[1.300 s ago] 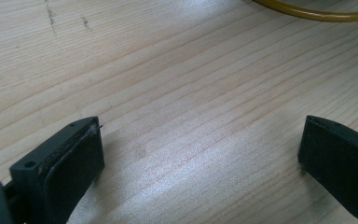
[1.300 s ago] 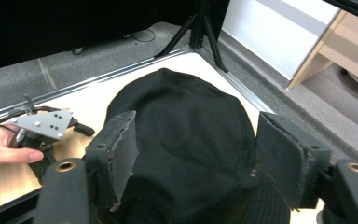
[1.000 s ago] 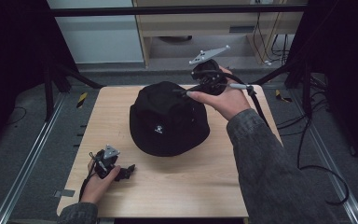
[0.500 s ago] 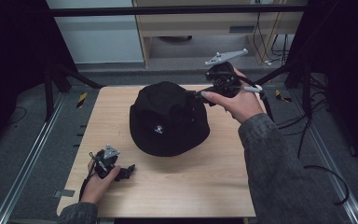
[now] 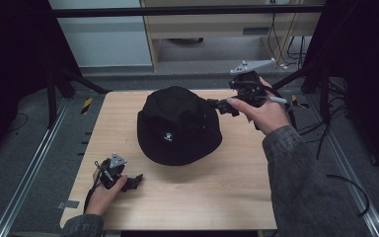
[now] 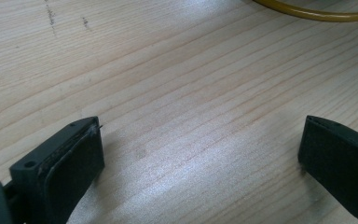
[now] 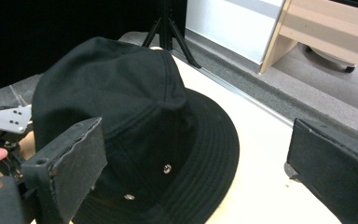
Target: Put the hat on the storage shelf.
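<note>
Sitting crown-up in the middle of the wooden table (image 5: pixel 237 197) — black bucket hat (image 5: pixel 177 126), brim flat, untouched. Likely lining up a brim grasp: calling for a lower, closer approach. Hovering raised just beside its far right edge, right gripper (image 5: pixel 219 105), jaws wide apart. Resting near the front left corner — left gripper (image 5: pixel 137 180), jaws parted, holding nothing.

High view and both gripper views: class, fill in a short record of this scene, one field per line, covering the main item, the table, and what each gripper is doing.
Main item: black hat, crown up, lying on the table
Hat detail: small white logo on the front; metal eyelets on the side
Surface: light wooden table
Left gripper: low at the table's near left corner, jaws open, holding nothing
Right gripper: raised by the hat's far right brim, jaws open, holding nothing
Contact with hat: none
</note>
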